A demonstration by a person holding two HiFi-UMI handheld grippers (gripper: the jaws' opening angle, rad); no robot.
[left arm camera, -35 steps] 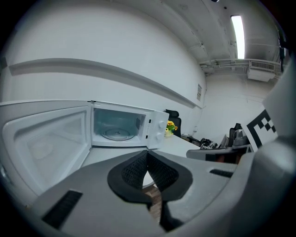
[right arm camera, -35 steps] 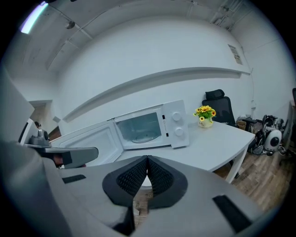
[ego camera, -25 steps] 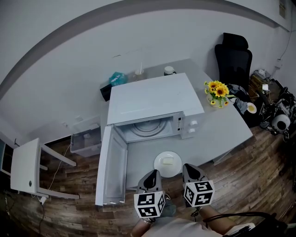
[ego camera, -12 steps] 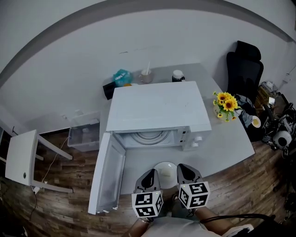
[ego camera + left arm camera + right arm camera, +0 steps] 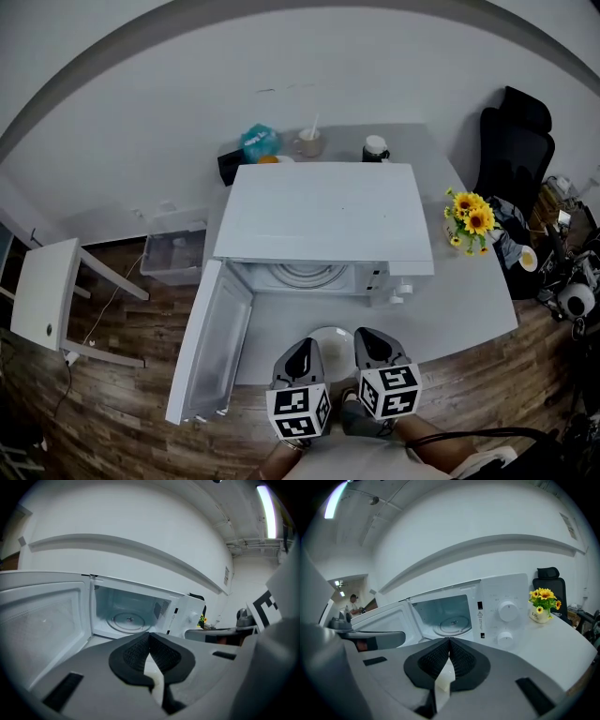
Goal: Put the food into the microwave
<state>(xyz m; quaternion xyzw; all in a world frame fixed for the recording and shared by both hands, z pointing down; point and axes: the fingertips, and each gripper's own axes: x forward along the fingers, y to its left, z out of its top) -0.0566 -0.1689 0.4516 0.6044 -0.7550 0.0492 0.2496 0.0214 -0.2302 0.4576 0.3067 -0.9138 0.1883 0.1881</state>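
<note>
The white microwave stands on the grey table with its door swung open to the left; its glass turntable is bare. In front of it lies a white plate, mostly covered by my two grippers. My left gripper is over the plate's left edge and my right gripper over its right edge. Both are shut with nothing between the jaws. In the right gripper view a pale block of food shows below the shut right gripper. The left gripper points at the turntable.
A vase of sunflowers stands right of the microwave. A cup and a teal packet sit behind it. A black chair is at the far right, and a white chair and a plastic box on the floor at left.
Both grippers have moved forward toward the microwave and now cover the plate's sides, which lay clear ahead of them before. Both stayed shut.
</note>
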